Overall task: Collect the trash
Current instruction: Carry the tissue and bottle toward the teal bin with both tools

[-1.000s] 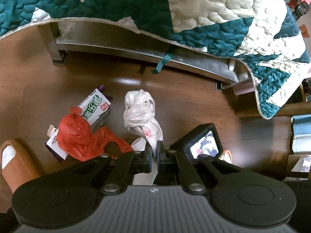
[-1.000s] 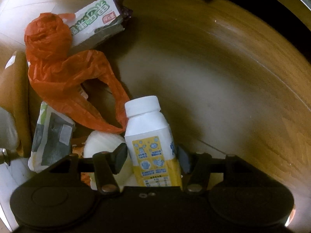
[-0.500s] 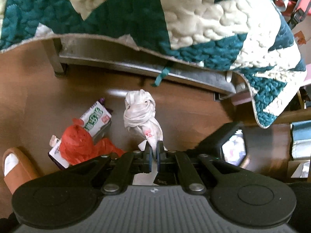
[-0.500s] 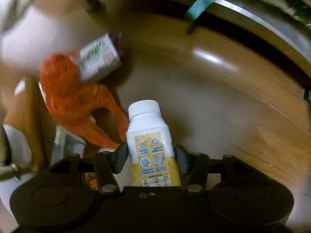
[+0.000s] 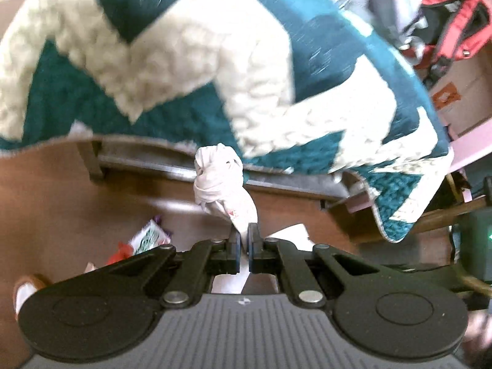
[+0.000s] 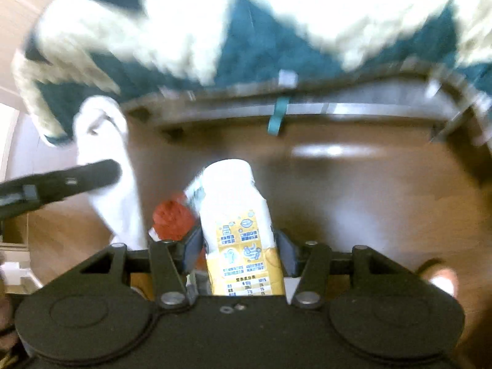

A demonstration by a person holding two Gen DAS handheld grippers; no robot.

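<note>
Left claw [image 5: 244, 246] clamped on the thin tail of a knotted white plastic bag [image 5: 220, 181], pinched low so the bulky knot stood clear at 12 o'clock above the pads, free of the floor. Right claw [image 6: 238, 253] closed on the yellow-labelled lower half of a white drink bottle [image 6: 235, 215], gripped across the body with the cap end at 12 o'clock, a hold that likely kept the smooth container from sliding out. Both pieces of trash carried clear of the wooden floor [image 6: 353, 200], apparently to be taken together to a bin not in view. Left behind on the floor, at 9 o'clock of the left claw: a green-printed carton [image 5: 149, 235] and a crumpled red plastic bag [image 5: 121, 252], lying close together, still to be gathered. Beyond, at 12 o'clock, a teal-and-cream quilt [image 5: 184, 70] draped over a metal bed frame [image 5: 289, 181], both views heavily blurred.
</note>
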